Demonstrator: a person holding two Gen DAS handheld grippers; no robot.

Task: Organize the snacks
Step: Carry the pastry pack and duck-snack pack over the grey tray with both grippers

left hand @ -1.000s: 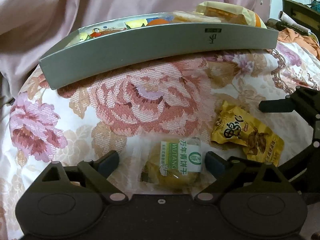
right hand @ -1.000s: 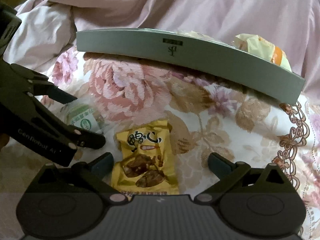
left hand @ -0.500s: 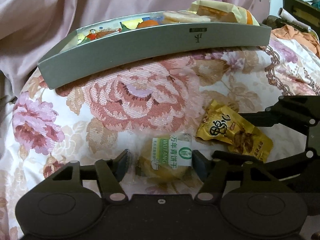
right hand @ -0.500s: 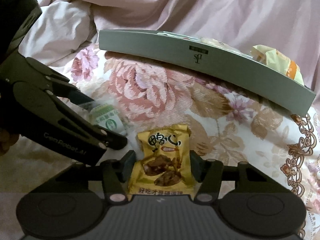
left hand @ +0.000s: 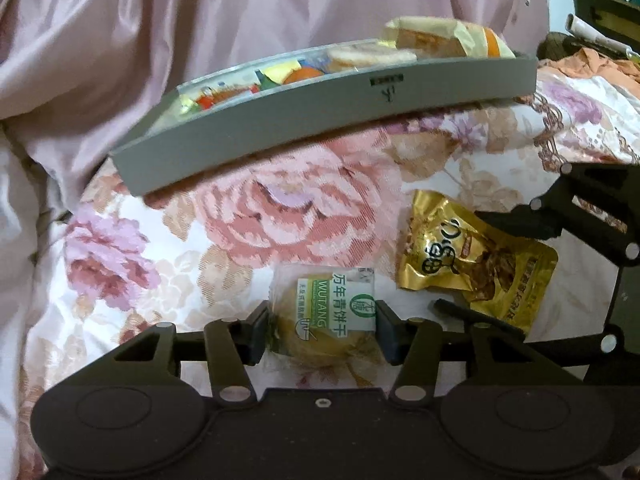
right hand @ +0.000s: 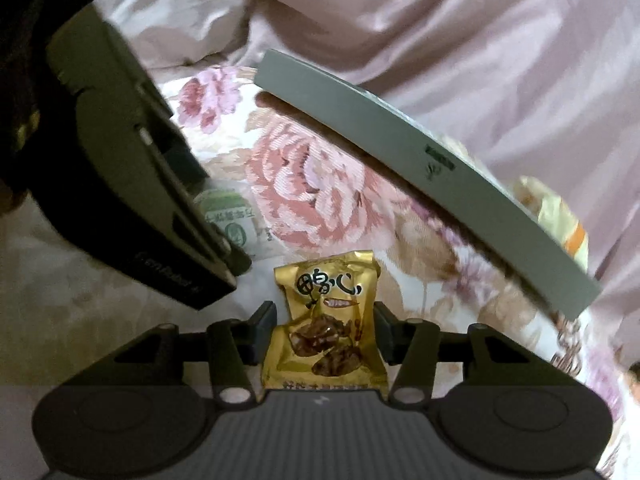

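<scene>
Floral bedspread under grey tray; pink sheet behind.

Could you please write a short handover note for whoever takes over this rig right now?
Left tool: shut on the green biscuit.
Right tool: shut on the gold packet.
Both snacks are low over the floral cloth, in front of the grey tray.
Done: several snacks already lie in the tray.
Left: carry both across and release them in the tray.
</scene>
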